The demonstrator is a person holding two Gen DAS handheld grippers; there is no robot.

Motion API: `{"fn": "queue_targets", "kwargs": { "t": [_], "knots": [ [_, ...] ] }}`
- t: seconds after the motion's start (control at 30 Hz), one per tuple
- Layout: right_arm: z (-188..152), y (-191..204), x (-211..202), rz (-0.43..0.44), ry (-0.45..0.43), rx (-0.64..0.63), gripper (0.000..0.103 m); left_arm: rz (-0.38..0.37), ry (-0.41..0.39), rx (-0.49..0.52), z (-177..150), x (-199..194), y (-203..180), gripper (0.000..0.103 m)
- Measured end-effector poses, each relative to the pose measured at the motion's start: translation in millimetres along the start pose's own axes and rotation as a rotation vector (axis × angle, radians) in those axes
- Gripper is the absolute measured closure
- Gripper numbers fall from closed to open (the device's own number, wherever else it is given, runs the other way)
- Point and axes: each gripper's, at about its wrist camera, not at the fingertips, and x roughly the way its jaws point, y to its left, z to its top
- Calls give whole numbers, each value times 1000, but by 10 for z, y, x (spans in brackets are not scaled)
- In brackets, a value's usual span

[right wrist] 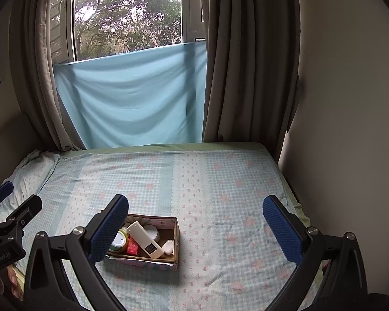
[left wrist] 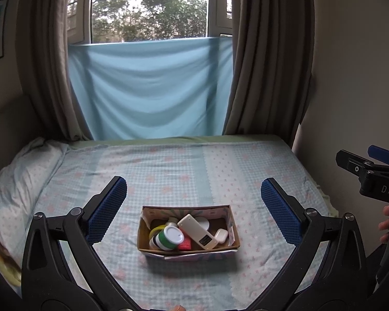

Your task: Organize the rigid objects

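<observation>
A cardboard box [left wrist: 234, 230] stands on the bed. In it lie a white remote control [left wrist: 197, 230], a green-and-white jar [left wrist: 168, 237], a red packet [left wrist: 184, 245], a small white earbud case [left wrist: 221, 235], a yellow tape roll [left wrist: 155, 230] and a white round tub [left wrist: 203, 223]. My left gripper [left wrist: 194, 207] is open and empty, raised above and before the box. My right gripper [right wrist: 195, 229] is open and empty, to the right of the box [right wrist: 175, 241]; its left finger [right wrist: 109, 230] hides the box's left part. The remote [right wrist: 144, 238] shows there too.
The bed [left wrist: 168, 165] has a checked floral sheet, with a pillow [left wrist: 20, 178] at the left. Grey curtains [left wrist: 267, 64] and a blue cloth [left wrist: 150, 88] hang behind the bed. A wall [right wrist: 350, 129] bounds the right side. The right gripper shows at the left wrist view's right edge [left wrist: 368, 171].
</observation>
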Motion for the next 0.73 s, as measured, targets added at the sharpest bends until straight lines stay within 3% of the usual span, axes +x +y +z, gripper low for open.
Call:
{"fn": "queue_targets", "kwargs": {
  "t": [0.73],
  "knots": [
    [21,-15,6,-2,3,0,0,26,-45,-41,7,14,70,0]
  ]
}}
